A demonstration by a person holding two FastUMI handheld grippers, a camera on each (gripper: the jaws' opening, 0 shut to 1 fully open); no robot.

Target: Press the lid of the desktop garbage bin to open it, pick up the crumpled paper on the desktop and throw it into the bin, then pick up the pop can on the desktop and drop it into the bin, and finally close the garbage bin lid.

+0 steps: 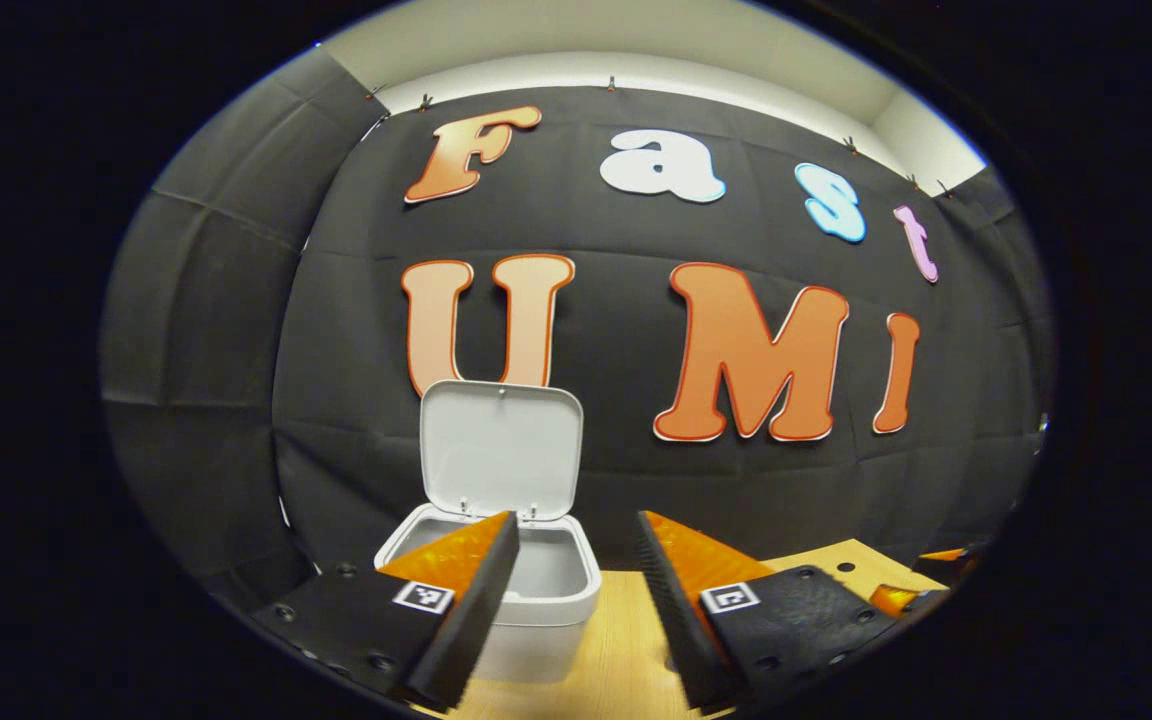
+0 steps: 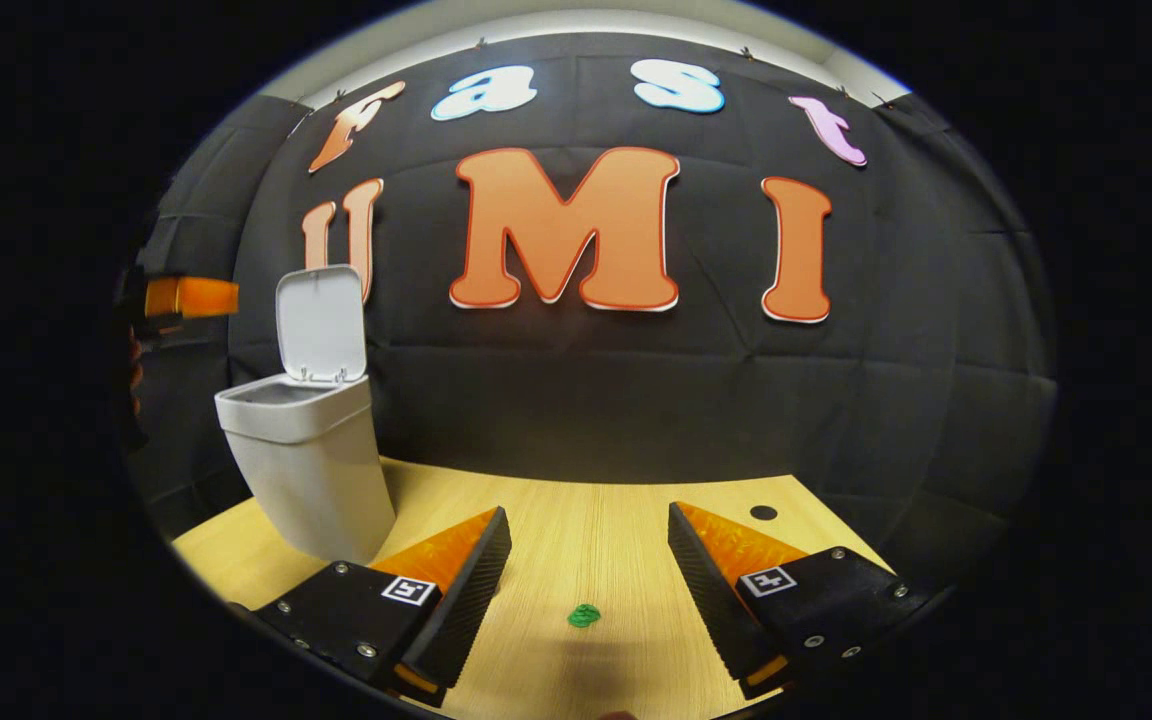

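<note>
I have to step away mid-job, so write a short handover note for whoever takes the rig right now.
Left claw: open, holding nothing, raised in front of the garbage bin.
Right claw: open, holding nothing, low over the wooden desktop, a small green scrap lying between its fingers.
Bin: lid up, standing at the desktop's left end in the right gripper view.
Done: lid opened.
Crumpled paper and pop can: not spotted on the visible desktop; bin contents cannot be told.
Left: confirm both are inside, then close the lid.
</note>
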